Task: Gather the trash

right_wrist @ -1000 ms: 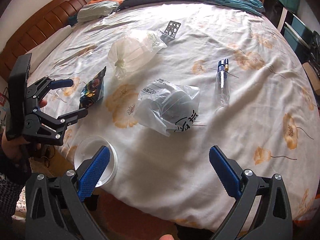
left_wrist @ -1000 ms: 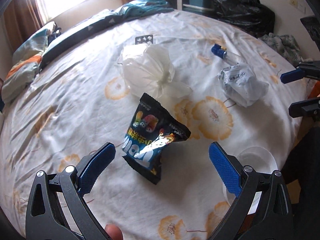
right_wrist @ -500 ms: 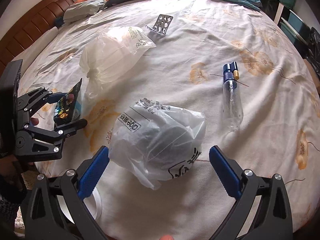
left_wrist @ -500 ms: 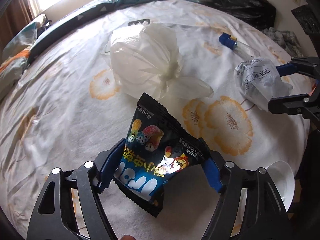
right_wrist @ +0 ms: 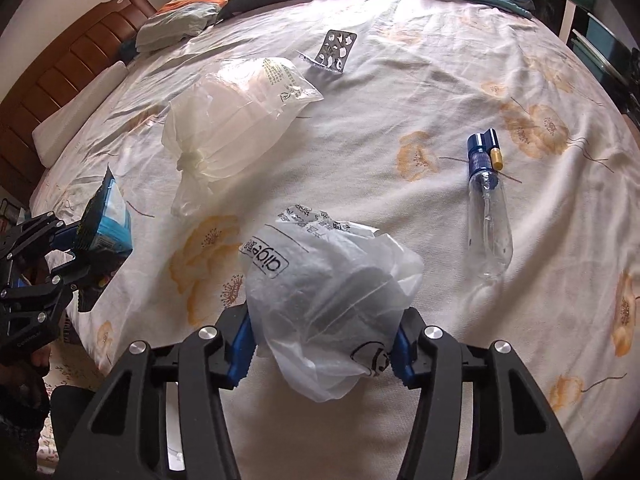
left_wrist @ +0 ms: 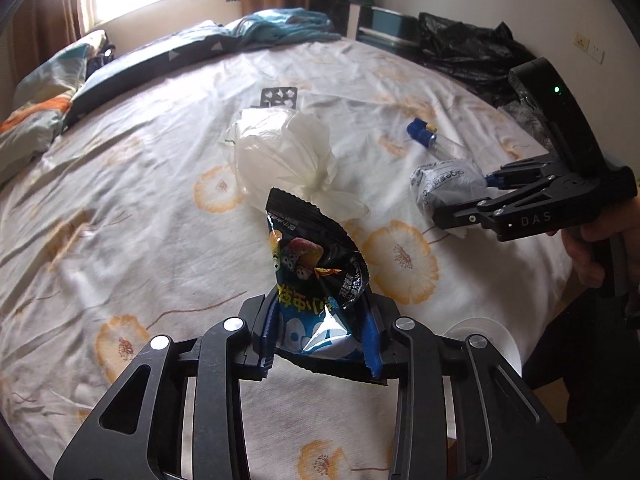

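We hold a gripper in each hand over a bed (left_wrist: 132, 184) spread with a flowered sheet.

Our left gripper (left_wrist: 318, 334) has its jaws closing on a black snack packet (left_wrist: 316, 264): the blue pads press the packet's lower part from both sides, and its top stands up above them, creased. In the right wrist view the same gripper (right_wrist: 70, 252) shows at the left edge with the packet (right_wrist: 106, 220) between its jaws.

Our right gripper (right_wrist: 322, 340) has its jaws closing on a grey printed bag (right_wrist: 328, 280); the pads squeeze its crumpled near end, and the rest bulges ahead of them. From the left wrist view that gripper (left_wrist: 464, 200) is at the right, with the bag (left_wrist: 444, 184) in its tips.

Farther out on the sheet lies a knotted white bag (right_wrist: 232, 116), left of centre. Beyond it rests a used pill blister (right_wrist: 336, 50). To the right, well apart from both bags, a clear bottle (right_wrist: 490, 216) with a blue cap lies on its side. A white round lid (left_wrist: 492, 340) sits at the near edge of the bed.
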`<action>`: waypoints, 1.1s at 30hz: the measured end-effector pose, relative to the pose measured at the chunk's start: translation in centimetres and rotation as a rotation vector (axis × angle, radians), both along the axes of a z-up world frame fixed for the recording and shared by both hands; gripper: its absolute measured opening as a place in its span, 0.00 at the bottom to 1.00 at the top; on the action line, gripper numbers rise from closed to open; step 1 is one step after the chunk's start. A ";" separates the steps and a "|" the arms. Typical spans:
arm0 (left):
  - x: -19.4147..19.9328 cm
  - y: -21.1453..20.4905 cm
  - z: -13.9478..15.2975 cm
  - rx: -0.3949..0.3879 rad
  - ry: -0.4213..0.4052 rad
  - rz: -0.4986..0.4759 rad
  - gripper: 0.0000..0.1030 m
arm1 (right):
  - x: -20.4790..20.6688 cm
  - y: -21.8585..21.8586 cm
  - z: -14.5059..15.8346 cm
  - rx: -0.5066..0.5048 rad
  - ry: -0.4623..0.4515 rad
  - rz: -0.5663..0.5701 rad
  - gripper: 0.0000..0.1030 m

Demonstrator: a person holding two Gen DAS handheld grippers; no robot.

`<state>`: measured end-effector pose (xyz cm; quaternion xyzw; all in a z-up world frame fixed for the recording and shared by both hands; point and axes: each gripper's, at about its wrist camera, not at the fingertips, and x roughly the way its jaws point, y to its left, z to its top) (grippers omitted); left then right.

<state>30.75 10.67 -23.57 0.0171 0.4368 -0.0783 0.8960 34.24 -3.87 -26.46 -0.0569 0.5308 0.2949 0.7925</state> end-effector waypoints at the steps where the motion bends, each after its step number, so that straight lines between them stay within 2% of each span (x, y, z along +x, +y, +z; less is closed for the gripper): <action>1: -0.5 0.0 0.5 -0.011 -0.005 0.003 0.32 | -0.3 -0.3 0.5 0.015 -0.010 0.000 0.51; 9: -4.7 -0.3 3.8 -0.072 -0.042 0.038 0.32 | -4.2 -1.9 7.6 0.106 -0.136 0.049 0.50; 16: -9.4 -1.1 7.5 -0.105 -0.084 0.054 0.32 | -10.0 -3.7 14.7 0.164 -0.287 0.129 0.50; 22: -13.8 -2.5 10.6 -0.153 -0.128 0.042 0.32 | -15.3 -5.6 19.1 0.222 -0.363 0.186 0.50; 27: -17.2 -3.1 11.5 -0.188 -0.139 0.043 0.32 | -19.1 -7.1 20.9 0.263 -0.386 0.235 0.50; 33: -20.6 -4.1 10.4 -0.203 -0.105 0.036 0.32 | -22.8 -7.8 19.8 0.242 -0.389 0.284 0.50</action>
